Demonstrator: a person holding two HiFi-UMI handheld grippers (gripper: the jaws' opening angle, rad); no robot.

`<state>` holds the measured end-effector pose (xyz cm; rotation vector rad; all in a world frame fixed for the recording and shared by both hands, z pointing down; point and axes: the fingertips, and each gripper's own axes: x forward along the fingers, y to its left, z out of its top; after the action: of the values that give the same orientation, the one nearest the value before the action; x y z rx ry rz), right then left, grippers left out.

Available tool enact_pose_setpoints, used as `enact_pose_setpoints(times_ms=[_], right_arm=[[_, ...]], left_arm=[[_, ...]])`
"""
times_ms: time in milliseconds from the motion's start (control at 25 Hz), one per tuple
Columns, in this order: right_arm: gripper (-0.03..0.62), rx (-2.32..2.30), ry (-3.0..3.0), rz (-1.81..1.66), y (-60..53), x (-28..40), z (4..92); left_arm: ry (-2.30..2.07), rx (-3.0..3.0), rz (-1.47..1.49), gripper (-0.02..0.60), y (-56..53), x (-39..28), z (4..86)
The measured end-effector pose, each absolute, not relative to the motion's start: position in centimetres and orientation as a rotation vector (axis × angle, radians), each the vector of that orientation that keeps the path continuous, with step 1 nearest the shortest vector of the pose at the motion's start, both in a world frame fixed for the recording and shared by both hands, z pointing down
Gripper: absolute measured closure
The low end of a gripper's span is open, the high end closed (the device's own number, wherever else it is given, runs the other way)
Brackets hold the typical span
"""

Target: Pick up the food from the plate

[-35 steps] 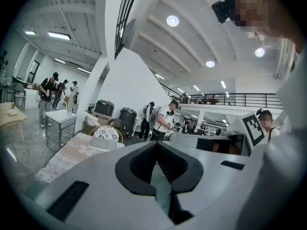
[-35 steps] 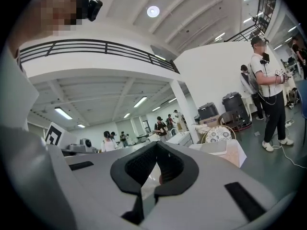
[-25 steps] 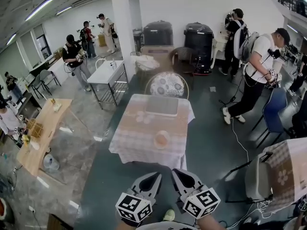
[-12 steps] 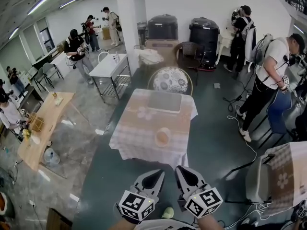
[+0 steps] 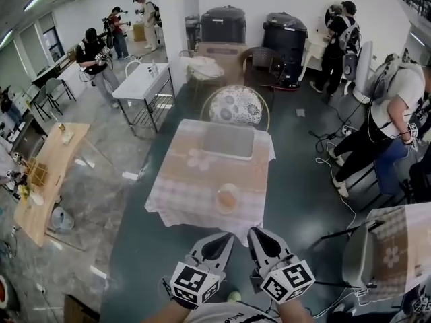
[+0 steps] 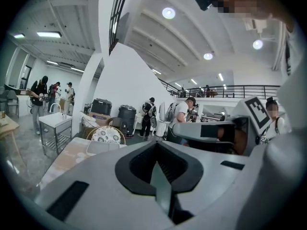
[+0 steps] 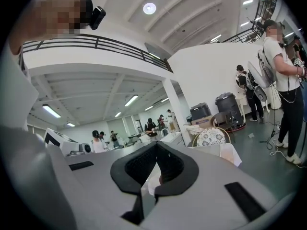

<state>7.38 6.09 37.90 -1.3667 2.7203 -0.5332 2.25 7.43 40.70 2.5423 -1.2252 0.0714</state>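
Observation:
A round plate (image 5: 218,206) holding a pale orange piece of food (image 5: 227,197) sits near the front right of a table with a checkered cloth (image 5: 188,187). Both grippers hang low in the head view, short of the table and above the floor. My left gripper (image 5: 224,238) is shut and empty, its jaws meeting at a point (image 6: 156,145). My right gripper (image 5: 255,233) stands beside it, also shut with nothing in it (image 7: 156,144). Each points toward the table, well apart from the plate.
A grey tray (image 5: 229,141) lies at the table's far side, with a patterned round chair (image 5: 234,105) behind it. A grey chair (image 5: 357,254) and another clothed table (image 5: 404,247) stand at the right. Several people stand around the room; cables run across the floor at right.
The view has drawn a little nearer to the table, so the plate sits lower and closer. Both grippers keep their shut pose. The person at right has shifted.

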Motion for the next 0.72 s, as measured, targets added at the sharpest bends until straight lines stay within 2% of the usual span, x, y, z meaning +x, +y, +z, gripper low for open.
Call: enact_pose_setpoints(times_ms=[720], right_arm=[[0.580,-1.595,2.625,-0.658,-6.1,5.7,42.8]], left_arm=[[-0.981,2.551,0.222,0.573,-4.6,1.3,49.4]])
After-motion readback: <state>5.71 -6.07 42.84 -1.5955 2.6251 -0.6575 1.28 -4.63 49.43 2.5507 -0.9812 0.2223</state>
